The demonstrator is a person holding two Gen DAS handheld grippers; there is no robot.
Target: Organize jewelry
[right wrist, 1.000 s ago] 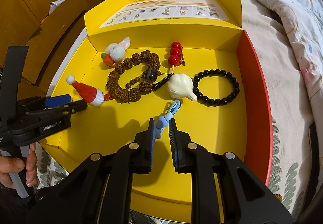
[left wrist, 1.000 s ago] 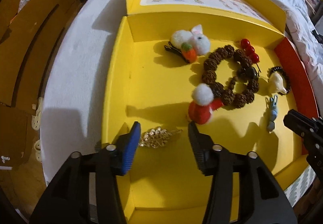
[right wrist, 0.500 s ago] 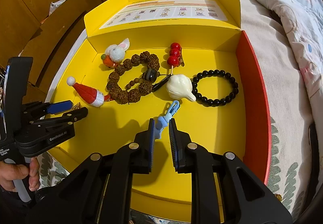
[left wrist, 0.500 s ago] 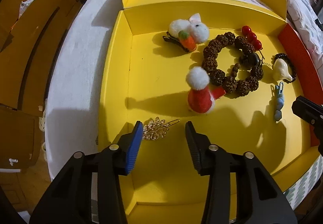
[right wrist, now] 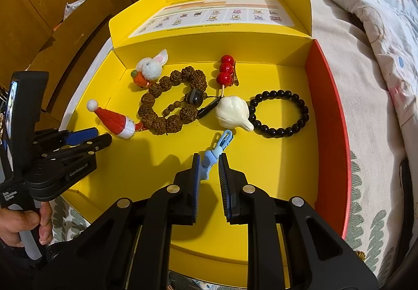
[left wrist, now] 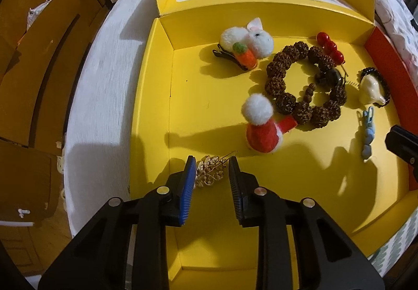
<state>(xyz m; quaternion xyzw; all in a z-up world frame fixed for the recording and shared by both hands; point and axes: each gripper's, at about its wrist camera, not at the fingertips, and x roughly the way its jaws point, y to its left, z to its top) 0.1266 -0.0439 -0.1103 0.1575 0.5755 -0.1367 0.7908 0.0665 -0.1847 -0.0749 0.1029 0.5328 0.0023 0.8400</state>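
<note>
Both tongs poised over clips in the yellow box

Low in the left view, the left tongs (left wrist: 211, 172) stand apart around the gold hair clip (left wrist: 210, 170), seemingly not yet pinching. At lower centre of the right view, the right tongs (right wrist: 209, 168) straddle the blue clip (right wrist: 213, 155); contact is hard to judge. The yellow box (right wrist: 282, 159) sits on a bed, likely gathering the jewelry; the gold clip is hidden there.

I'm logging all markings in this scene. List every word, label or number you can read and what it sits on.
"GenRobot.AI": white lettering on the side of the left gripper, seen in the right wrist view.
White lettering low on the same gripper's body, near the hand: too blurred to read.
Printed sheet inside the yellow box lid: small pictures and lines of text, too small to read.
</note>
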